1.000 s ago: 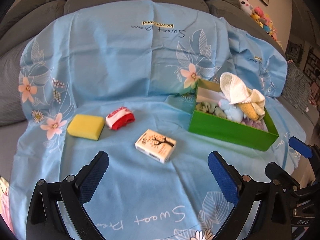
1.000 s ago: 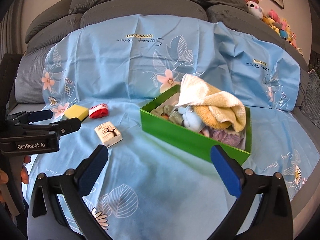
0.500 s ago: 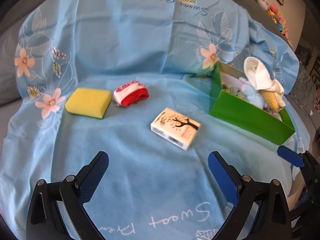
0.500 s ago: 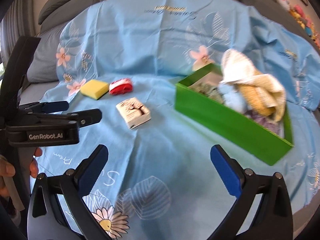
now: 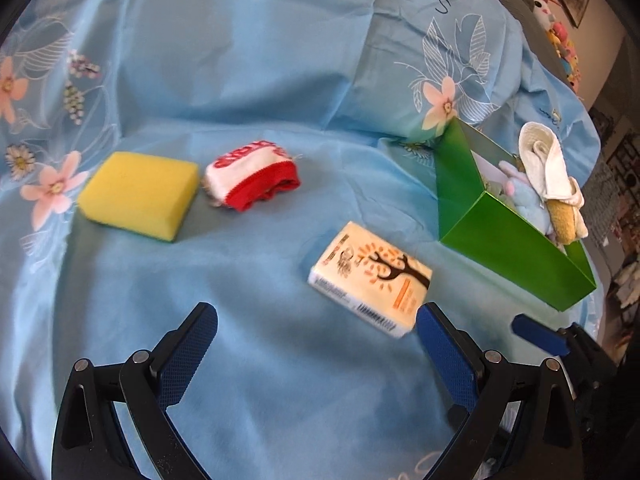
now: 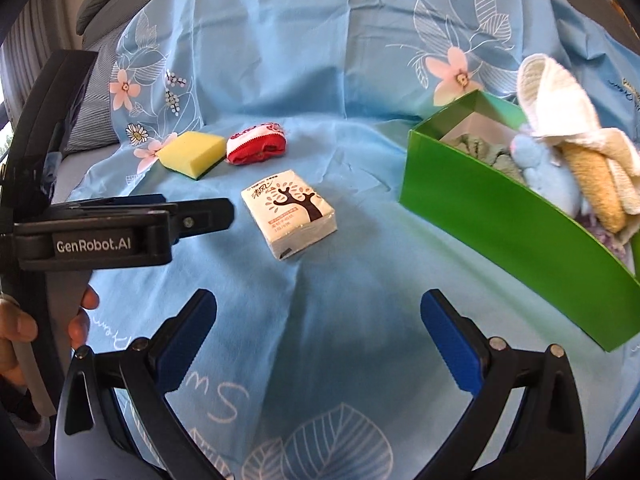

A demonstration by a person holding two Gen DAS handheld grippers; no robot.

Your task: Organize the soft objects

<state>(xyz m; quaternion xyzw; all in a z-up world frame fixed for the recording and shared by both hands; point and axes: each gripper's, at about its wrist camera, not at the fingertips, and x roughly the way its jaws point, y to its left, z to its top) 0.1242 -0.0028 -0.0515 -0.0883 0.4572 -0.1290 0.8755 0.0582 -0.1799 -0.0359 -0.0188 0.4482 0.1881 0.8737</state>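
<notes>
On the blue floral sheet (image 5: 256, 92) lie a yellow sponge (image 5: 138, 196) (image 6: 192, 153), a rolled red-and-white sock (image 5: 251, 181) (image 6: 256, 147) and a tissue pack with a tree print (image 5: 372, 282) (image 6: 289, 213). A green box (image 5: 508, 244) (image 6: 504, 236) at the right holds towels and a blue plush. My left gripper (image 5: 316, 348) is open and empty, just short of the tissue pack, whose near corner sits by the right finger. My right gripper (image 6: 318, 332) is open and empty, below the pack. The left gripper's body (image 6: 120, 232) shows at the left of the right wrist view.
The sheet covers a grey sofa with cushions (image 6: 96, 20) behind. Stuffed toys (image 5: 560, 36) sit at the far right on the sofa back. A person's hand (image 6: 24, 332) holds the left gripper's handle. Open sheet lies between the tissue pack and the green box.
Both grippers have moved forward and down toward the sheet; the tissue pack, sponge and sock now look larger and nearer. Nothing was grasped, and the objects have not shifted.
</notes>
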